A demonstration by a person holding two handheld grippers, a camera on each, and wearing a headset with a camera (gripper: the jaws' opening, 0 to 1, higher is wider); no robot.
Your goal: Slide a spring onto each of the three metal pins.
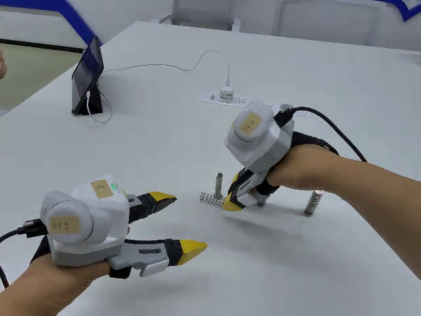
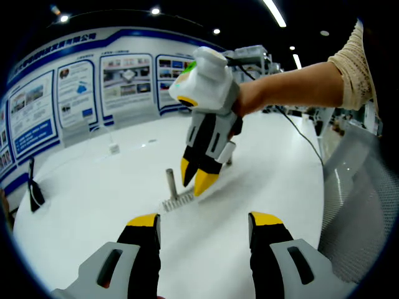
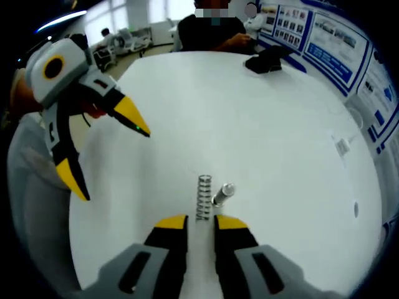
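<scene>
The loose spring (image 1: 211, 198) lies flat on the table (image 1: 164, 125). Its long axis runs nine to three from where I stand, with one end at the tips of the right gripper (image 1: 233, 203). That gripper reaches down from one o'clock with its jaws narrowed to a slit in line with the coil, I'd guess to take the spring by one end and leave its bore free. Whether they pinch it I cannot tell.

The bare pin (image 1: 218, 184) stands upright just beside the spring, at its twelve o'clock. The spring would have to tip from flat to vertical to go over it. At three o'clock of that hand a sprung pin (image 1: 313, 202) stands apart.

The left gripper (image 1: 176, 222) hangs at seven o'clock, jaws wide and empty, aimed at the work, probably ready to steady things.
</scene>
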